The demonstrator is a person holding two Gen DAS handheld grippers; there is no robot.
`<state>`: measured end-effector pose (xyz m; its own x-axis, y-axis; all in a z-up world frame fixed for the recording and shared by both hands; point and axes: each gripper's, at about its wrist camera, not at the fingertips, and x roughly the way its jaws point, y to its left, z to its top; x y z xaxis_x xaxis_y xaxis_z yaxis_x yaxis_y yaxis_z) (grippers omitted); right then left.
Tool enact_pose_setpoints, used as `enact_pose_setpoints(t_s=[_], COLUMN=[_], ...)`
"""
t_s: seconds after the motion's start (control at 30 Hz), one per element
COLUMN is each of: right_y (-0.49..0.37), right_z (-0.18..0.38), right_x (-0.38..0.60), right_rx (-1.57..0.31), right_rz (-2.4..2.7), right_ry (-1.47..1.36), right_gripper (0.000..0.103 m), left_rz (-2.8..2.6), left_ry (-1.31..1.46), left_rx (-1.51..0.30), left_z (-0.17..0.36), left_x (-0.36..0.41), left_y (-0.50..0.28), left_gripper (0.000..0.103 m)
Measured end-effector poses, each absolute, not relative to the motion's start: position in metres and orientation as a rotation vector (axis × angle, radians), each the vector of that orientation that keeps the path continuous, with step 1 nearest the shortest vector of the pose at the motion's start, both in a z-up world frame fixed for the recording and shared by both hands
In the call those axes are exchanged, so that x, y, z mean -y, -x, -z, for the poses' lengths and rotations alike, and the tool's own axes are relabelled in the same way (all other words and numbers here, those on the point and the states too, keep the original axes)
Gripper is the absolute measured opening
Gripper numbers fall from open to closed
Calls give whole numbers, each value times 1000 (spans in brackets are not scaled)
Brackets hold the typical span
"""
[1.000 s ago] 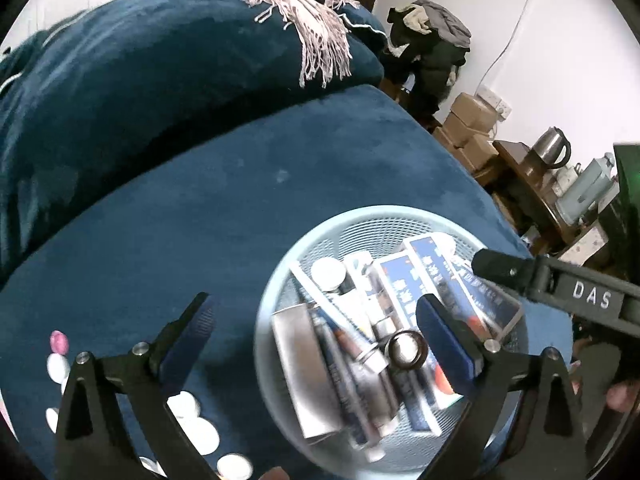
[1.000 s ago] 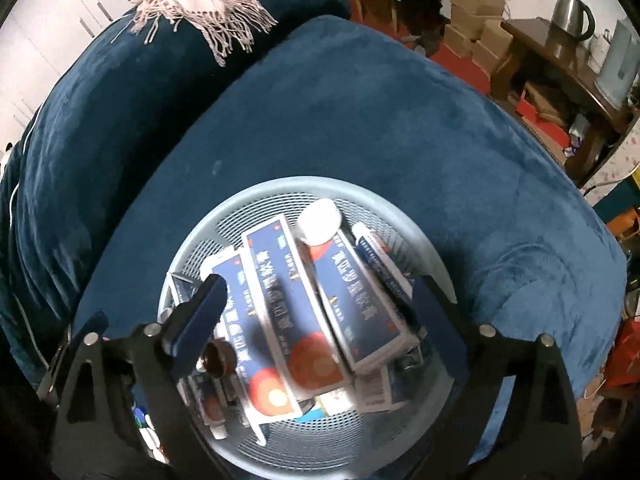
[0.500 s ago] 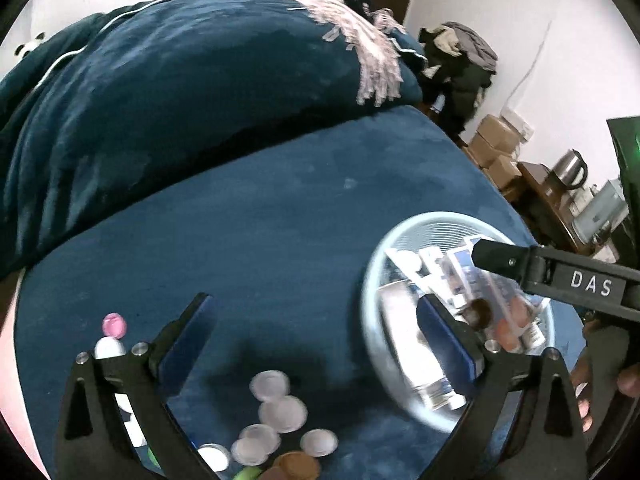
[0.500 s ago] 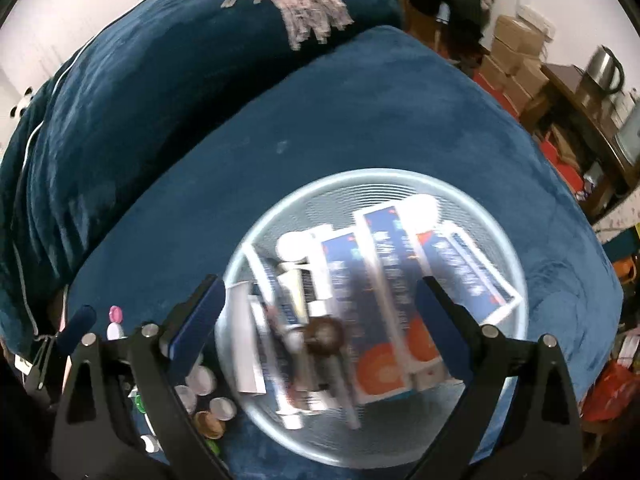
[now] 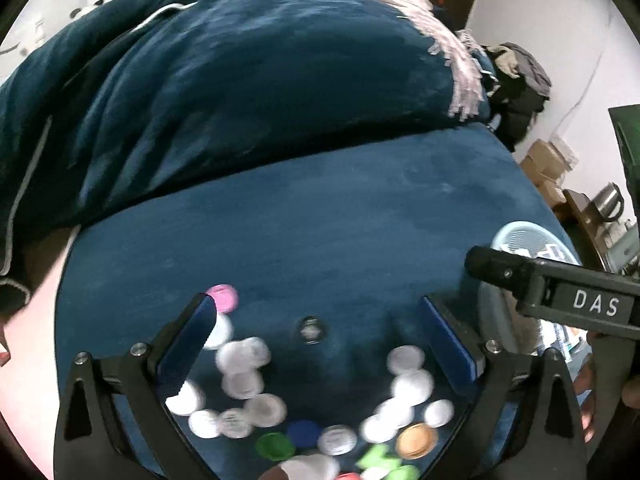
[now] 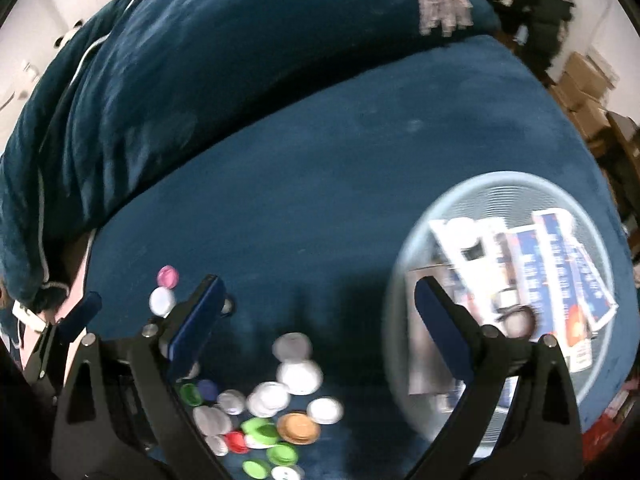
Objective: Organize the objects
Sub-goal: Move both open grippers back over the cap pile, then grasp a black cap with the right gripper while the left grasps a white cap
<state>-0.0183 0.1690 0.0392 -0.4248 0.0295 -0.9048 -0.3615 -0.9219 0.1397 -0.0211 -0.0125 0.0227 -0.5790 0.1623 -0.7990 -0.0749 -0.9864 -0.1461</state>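
Several loose bottle caps (image 5: 244, 356) lie scattered on the dark blue cushion (image 5: 320, 220), white, green, blue, pink (image 5: 223, 297) and copper (image 5: 416, 440). My left gripper (image 5: 316, 332) is open and empty above them. My right gripper (image 6: 320, 308) is open and empty, with the caps (image 6: 300, 376) between and below its fingers. A pale blue mesh basket (image 6: 472, 196) holding blue-and-white boxes (image 6: 560, 256) sits at the right; it also shows in the left wrist view (image 5: 520, 232), partly behind the right gripper's finger (image 5: 520, 276).
A blue blanket (image 5: 240, 80) with a pale fringed scarf (image 5: 452, 60) is piled behind the cushion. Cardboard boxes (image 5: 548, 164), a kettle (image 5: 610, 200) on a side table and dark clothes (image 5: 516, 80) stand at the far right.
Both grippers have swung left, away from the basket, and now sit over the scattered caps. The basket has shifted to the right edge of both views.
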Motion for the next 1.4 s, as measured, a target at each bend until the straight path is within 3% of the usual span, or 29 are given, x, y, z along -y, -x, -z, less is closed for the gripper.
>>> enact_pose_setpoints(t_s=[0.33, 0.53, 0.73, 0.8, 0.83, 1.33, 1.4], right_y=[64, 89, 90, 90, 89, 79, 82], right_z=[3, 44, 81, 90, 92, 88, 88], right_x=[-97, -62, -58, -57, -56, -74, -77], right_rx=[-395, -390, -311, -332, -332, -529, -553], right_rz=[-2533, -2458, -2280, -2278, -2276, -2292, -2290], right_ry=[1732, 1909, 1990, 2023, 2037, 1983, 1984], right_gripper=[95, 92, 71, 47, 30, 30, 30], left_rz=[-2751, -2760, -2757, -2744, -2734, -2608, -2585], left_ry=[1500, 1577, 1610, 1612, 1609, 1624, 1668], left_rx=[401, 458, 434, 436, 432, 322, 272], left_z=[24, 50, 63, 66, 68, 88, 97], left_x=[128, 166, 181, 180, 177, 112, 103], left_y=[1, -10, -13, -11, -10, 53, 63], left_gripper=[101, 101, 101, 101, 101, 100, 95])
